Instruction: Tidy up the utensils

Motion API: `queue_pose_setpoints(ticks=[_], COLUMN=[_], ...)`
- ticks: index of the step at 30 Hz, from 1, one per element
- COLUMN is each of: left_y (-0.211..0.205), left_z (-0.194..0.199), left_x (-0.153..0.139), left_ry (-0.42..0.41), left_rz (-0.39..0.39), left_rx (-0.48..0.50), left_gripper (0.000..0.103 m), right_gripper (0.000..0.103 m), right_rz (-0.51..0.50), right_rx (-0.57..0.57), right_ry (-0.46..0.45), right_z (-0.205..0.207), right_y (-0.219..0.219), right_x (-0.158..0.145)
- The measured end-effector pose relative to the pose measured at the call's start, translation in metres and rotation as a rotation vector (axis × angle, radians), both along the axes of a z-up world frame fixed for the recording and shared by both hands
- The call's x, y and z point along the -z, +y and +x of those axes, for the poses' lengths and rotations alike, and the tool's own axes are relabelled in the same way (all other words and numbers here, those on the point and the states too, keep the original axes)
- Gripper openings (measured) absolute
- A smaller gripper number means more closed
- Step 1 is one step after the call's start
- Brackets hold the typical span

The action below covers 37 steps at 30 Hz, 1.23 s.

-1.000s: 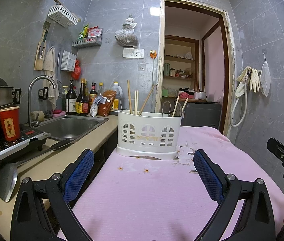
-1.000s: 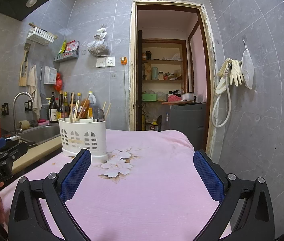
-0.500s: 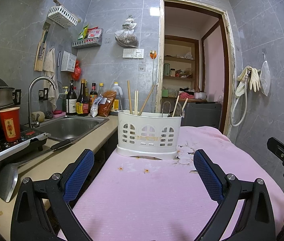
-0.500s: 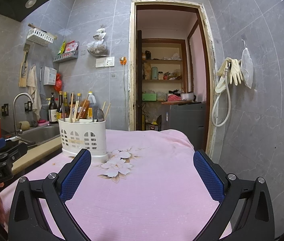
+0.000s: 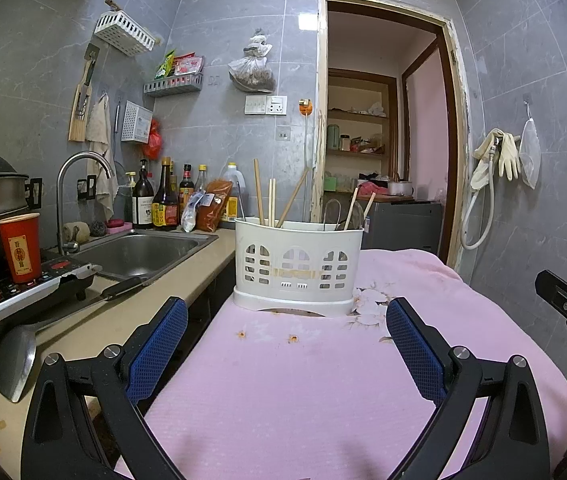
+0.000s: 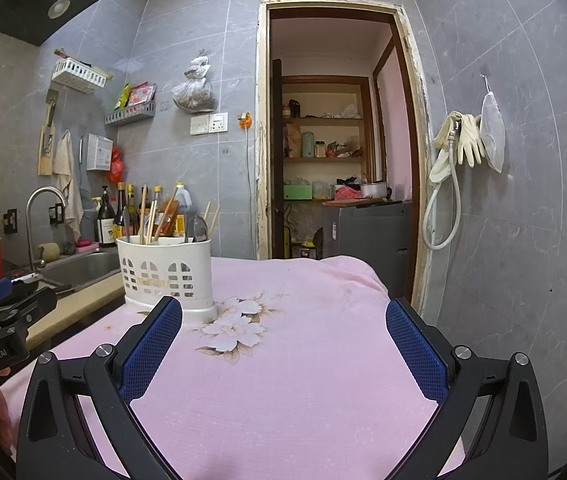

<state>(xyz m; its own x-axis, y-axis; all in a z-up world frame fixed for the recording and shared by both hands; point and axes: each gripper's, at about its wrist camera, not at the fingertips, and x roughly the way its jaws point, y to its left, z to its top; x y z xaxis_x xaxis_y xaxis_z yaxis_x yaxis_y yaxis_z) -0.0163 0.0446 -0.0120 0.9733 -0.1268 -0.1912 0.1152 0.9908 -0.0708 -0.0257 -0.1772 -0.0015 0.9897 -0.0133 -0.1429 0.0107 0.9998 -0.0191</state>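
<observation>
A white slotted utensil holder stands on the pink floral cloth. Wooden chopsticks and metal spoons stick up out of it. My left gripper is open and holds nothing, a short way in front of the holder. My right gripper is open and holds nothing, with the holder ahead to its left. Each gripper shows at the edge of the other's view.
Left of the cloth runs a counter with a steel sink, a tap, sauce bottles, a red paper cup on an induction cooker and a metal spatula. A doorway opens behind; gloves and a hose hang on the right wall.
</observation>
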Motion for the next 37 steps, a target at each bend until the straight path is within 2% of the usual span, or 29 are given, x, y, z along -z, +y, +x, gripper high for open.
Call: queue_pose_setpoints(ticks=[12, 24, 37], left_y=[0.002, 0.002, -0.002], left_z=[-0.001, 0.005, 0.008], left_x=[-0.001, 0.004, 0.007], left_ry=[-0.005, 0.042, 0.043], left_rz=[-0.001, 0.020, 0.036], left_rx=[-0.003, -0.003, -0.004], left_gripper=[0.098, 0.098, 0.098], right_gripper=[0.103, 0.103, 0.103], right_rz=[0.001, 0.003, 0.012], right_rx=[0.000, -0.006, -0.015], right_ry=[0.001, 0.011, 0.024], right_z=[0.000, -0.003, 0.000], right_y=[0.002, 0.009, 0.013], right_x=[0.000, -0.002, -0.001])
